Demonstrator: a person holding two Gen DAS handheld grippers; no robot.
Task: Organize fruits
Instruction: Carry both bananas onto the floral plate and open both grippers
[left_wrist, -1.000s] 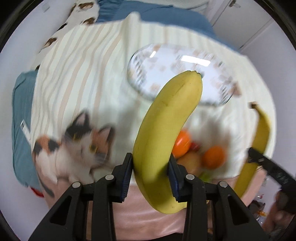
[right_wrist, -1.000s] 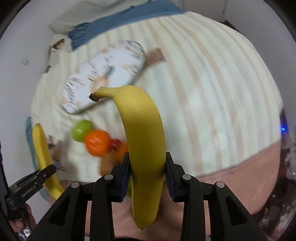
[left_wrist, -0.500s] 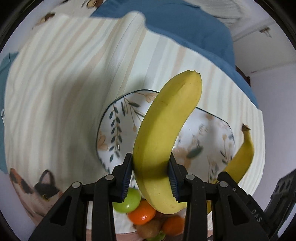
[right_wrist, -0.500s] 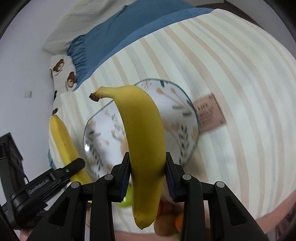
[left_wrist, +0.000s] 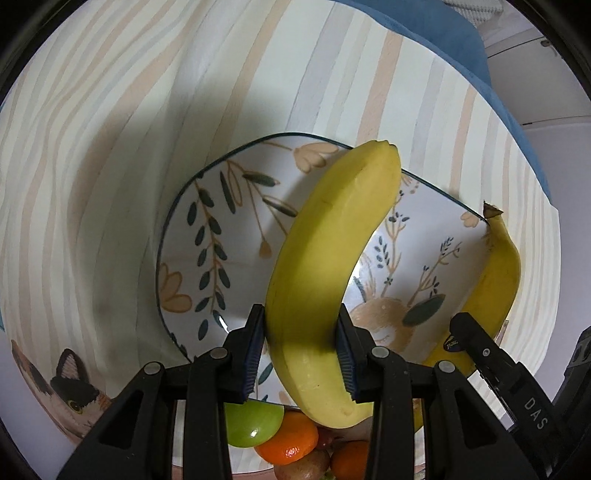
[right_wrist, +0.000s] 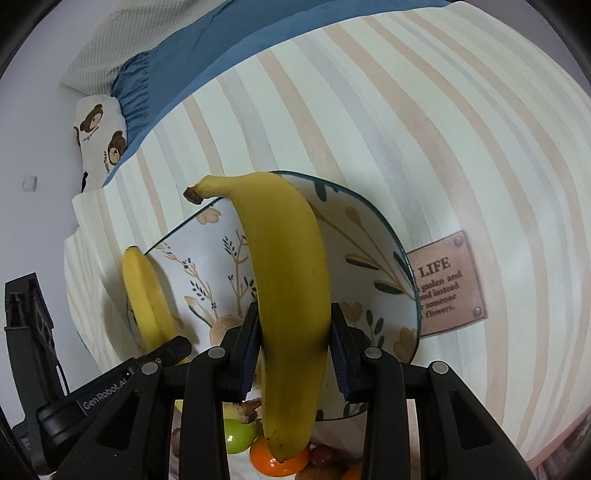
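My left gripper (left_wrist: 301, 354) is shut on a yellow banana (left_wrist: 325, 266), held above a white plate (left_wrist: 207, 229) painted with leaves and flowers. My right gripper (right_wrist: 293, 354) is shut on a second banana (right_wrist: 288, 295) over the same plate (right_wrist: 373, 254). In the left wrist view the second banana (left_wrist: 495, 280) and the right gripper's black finger (left_wrist: 476, 343) show at the right edge of the plate. In the right wrist view the first banana (right_wrist: 147, 299) and the left gripper's finger (right_wrist: 166, 350) show at the plate's left. A green apple (left_wrist: 255, 422) and oranges (left_wrist: 291, 439) lie just below the plate.
The plate rests on a striped cream blanket (left_wrist: 110, 147) on a bed. A brown label patch (right_wrist: 447, 288) is sewn on right of the plate. A blue sheet (right_wrist: 177, 62) and a bear-print pillow (right_wrist: 99, 136) lie beyond. A cat print (left_wrist: 70, 387) marks the blanket's near left.
Both grippers have moved forward and down with their bananas, from above the fruit pile to over the plate, which now fills the middle of both views.
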